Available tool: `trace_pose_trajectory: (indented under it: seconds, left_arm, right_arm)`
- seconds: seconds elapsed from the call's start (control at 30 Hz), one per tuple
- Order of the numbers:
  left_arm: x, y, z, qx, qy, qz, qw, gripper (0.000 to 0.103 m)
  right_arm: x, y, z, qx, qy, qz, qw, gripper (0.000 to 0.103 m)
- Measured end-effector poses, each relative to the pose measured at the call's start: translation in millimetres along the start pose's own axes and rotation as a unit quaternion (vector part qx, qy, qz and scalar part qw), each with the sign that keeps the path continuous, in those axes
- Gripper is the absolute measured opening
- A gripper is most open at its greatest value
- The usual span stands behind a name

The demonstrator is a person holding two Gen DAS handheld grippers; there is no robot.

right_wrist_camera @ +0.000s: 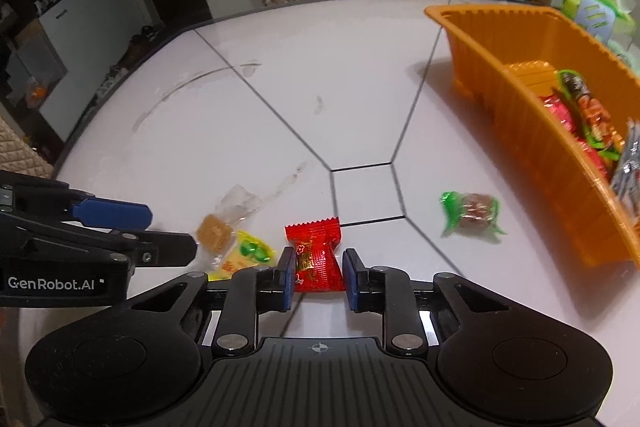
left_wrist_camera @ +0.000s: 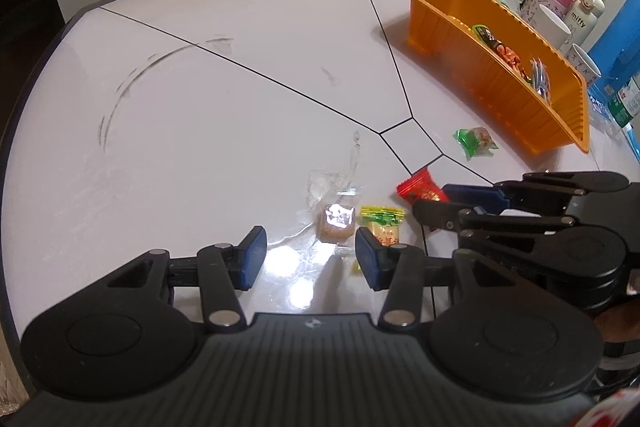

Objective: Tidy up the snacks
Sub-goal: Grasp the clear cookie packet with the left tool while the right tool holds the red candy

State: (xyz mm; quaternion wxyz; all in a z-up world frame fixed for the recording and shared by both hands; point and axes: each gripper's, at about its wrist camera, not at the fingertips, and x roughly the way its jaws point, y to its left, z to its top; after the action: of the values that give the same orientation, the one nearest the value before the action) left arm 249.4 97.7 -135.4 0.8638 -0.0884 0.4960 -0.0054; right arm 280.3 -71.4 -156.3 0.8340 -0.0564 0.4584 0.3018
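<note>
Right wrist view: right gripper (right_wrist_camera: 318, 277) fingers closed on the red crinkle-edged foil candy packet (right_wrist_camera: 315, 255), blue pads pinching its waist from both sides, packet resting on the white tiled bench (right_wrist_camera: 240, 131). Just left of the fingers: yellow-green wrapped candy (right_wrist_camera: 246, 254), touching a brown cube candy in clear wrapper (right_wrist_camera: 215, 231). Right and ahead of the fingers, apart from them: green-ended clear-wrapped brown candy (right_wrist_camera: 471, 213). Further right: orange ribbed plastic tray (right_wrist_camera: 532, 131) with several snack packets inside.

Left wrist view: left gripper (left_wrist_camera: 311, 257) fingers parted, nothing between the pads. Brown cube lies just ahead of the gap; yellow-green candy sits directly in front of the right finger (left_wrist_camera: 370, 261), contact unclear. Right gripper comes in from the right, red packet at its tips. Tray far ahead-right.
</note>
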Motion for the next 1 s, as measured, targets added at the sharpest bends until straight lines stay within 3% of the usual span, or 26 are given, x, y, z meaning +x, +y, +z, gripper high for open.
trace_pose_trajectory:
  seconds: [0.13, 0.33, 0.53, 0.63, 1.0]
  left_arm:
    - [6, -4, 2, 0.011, 0.003, -0.004, 0.9999, 0.044]
    - [16, -11, 6, 0.026, 0.002, -0.005, 0.9996, 0.031]
    - [22, -15, 7, 0.041, 0.0, -0.004, 0.9991, 0.028]
    - [24, -17, 8, 0.048, -0.002, -0.001, 0.9989, 0.019]
    - [21, -25, 2, 0.073, -0.005, 0.011, 0.9972, 0.018]
  right_arm:
    - [-3, -11, 1, 0.019, -0.002, -0.003, 1.0, 0.025]
    - [-11, -24, 2, 0.048, -0.002, -0.005, 0.999, 0.025]
    - [-16, -30, 0, 0.061, -0.003, -0.008, 0.998, 0.025]
    - [-17, -32, -2, 0.063, -0.001, -0.009, 0.998, 0.025]
    - [-20, -33, -4, 0.064, -0.003, -0.009, 0.998, 0.025]
